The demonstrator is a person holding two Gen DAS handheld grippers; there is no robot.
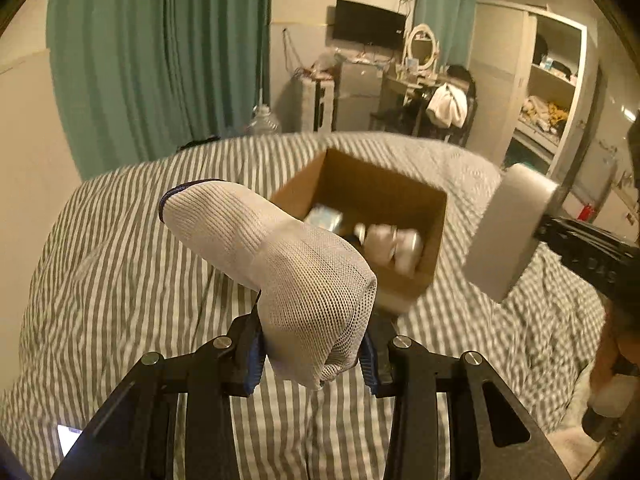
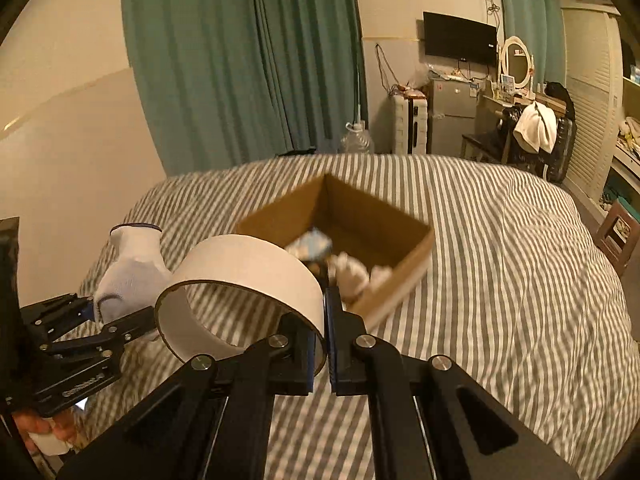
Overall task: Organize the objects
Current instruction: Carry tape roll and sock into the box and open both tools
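My left gripper (image 1: 312, 354) is shut on a white mesh sock (image 1: 288, 272), whose cuff sticks up to the left; the sock (image 2: 128, 276) and the left gripper (image 2: 96, 316) also show at the left of the right wrist view. My right gripper (image 2: 322, 344) is shut on the wall of a white tape roll (image 2: 244, 280), which appears at the right in the left wrist view as the tape roll (image 1: 508, 236). Both are held above the bed, near an open cardboard box (image 1: 400, 196) (image 2: 404, 256) that holds several blurred white and pale blue items.
A grey-and-white striped duvet (image 2: 500, 300) covers the bed (image 1: 120, 280). Green curtains (image 2: 240, 60), a clear jug (image 2: 356, 140), a small fridge (image 2: 448, 120), a dressing table with an oval mirror (image 2: 516, 64) and open shelves (image 1: 556, 80) lie beyond. A hand (image 2: 44, 432) holds the left gripper's handle.
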